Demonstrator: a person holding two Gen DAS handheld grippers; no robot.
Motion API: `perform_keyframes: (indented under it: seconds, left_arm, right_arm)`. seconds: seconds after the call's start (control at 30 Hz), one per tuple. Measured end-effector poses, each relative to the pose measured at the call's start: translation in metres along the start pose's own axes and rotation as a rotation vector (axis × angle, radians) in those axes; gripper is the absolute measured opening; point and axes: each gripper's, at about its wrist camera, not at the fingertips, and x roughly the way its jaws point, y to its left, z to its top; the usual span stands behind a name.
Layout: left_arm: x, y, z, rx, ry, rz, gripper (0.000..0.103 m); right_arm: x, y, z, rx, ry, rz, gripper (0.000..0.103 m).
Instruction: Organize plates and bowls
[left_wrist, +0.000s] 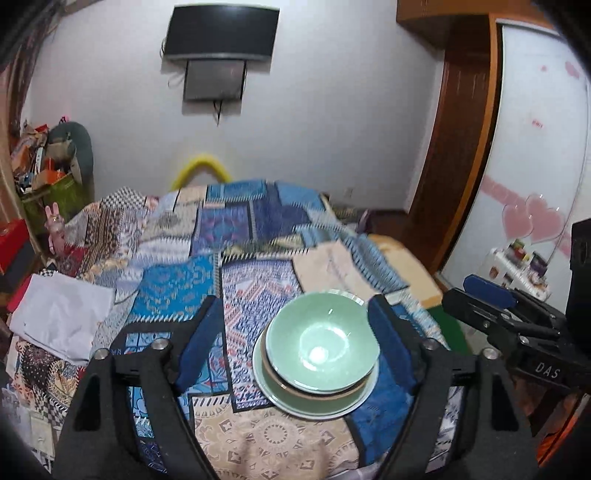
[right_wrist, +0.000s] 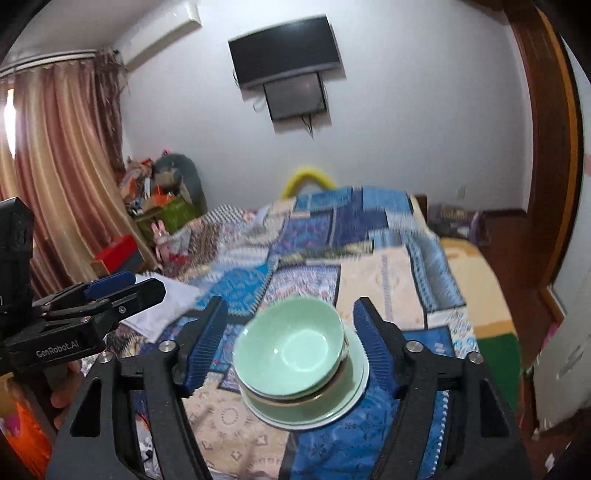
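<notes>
The stack of green dishes sits on the bed (left_wrist: 236, 236), on a patchwork quilt (right_wrist: 373, 210), and that soft footing is the main risk. A push on one rim could tip the whole pile, since the quilt gives under it. The top bowl (left_wrist: 322, 347) already sits off-centre on what is under it, shifted toward 10 o'clock in the right wrist view, so a nudge from a blue finger pad (right_wrist: 207, 343) could slide it off. Glazed ware is likely slippery, and a pinch on the thin rim may let it twist out.

The left gripper (left_wrist: 295, 343) has its jaws spread wide and holds nothing; the stack lies between them, close to the pad at 3 o'clock. The right gripper (right_wrist: 291, 339) is likewise spread wide and empty, with the stack between its fingers. Whether either pad touches the dishes I cannot tell. The two grippers are close, each showing at the edge of the other's view, so they could knock together over the pile.

The top bowl is empty, showing only a glint of light. It nests in a second bowl (right_wrist: 295, 400) with a brown rim, and both rest on a pale green plate (left_wrist: 306, 404). Nothing else lies in them.
</notes>
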Motion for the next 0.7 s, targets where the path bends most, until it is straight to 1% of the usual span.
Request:
perform_keyframes:
  seconds: [0.03,0.1,0.2,0.3,0.37,0.43,0.5,0.53,0.7]
  left_arm:
    - [-0.006,-0.001,0.001,0.004,-0.022,0.001,0.084]
    - [-0.019,-0.005,0.003,0.026,-0.068,0.011,0.086]
    - [-0.034,-0.009,0.004,0.037,-0.117,0.013,0.089]
    - [-0.049,-0.012,0.004,0.031,-0.168,0.013,0.094]
    - [-0.056,-0.014,0.002,0.034,-0.199,0.033,0.099]
    - [-0.063,-0.016,-0.001,0.041,-0.233,0.065,0.103]
    - [-0.068,-0.019,-0.004,0.051,-0.251,0.074,0.103]
    - [-0.068,-0.019,-0.004,0.056,-0.253,0.076,0.103]
    - [-0.07,-0.021,-0.008,0.062,-0.264,0.08,0.103]
  right_arm:
    - [-0.007,0.002,0.001,-0.013,-0.025,-0.006,0.073]
    - [-0.016,0.007,0.003,-0.041,-0.058,-0.014,0.075]
    - [-0.029,0.013,0.005,-0.074,-0.104,-0.017,0.079]
    - [-0.037,0.017,0.007,-0.088,-0.141,-0.021,0.088]
    - [-0.04,0.018,0.007,-0.091,-0.16,-0.028,0.09]
    - [-0.042,0.02,0.007,-0.096,-0.172,-0.032,0.096]
    - [-0.042,0.021,0.007,-0.097,-0.183,-0.04,0.102]
    - [-0.042,0.021,0.007,-0.098,-0.187,-0.041,0.102]
    - [-0.042,0.025,0.006,-0.115,-0.197,-0.049,0.103]
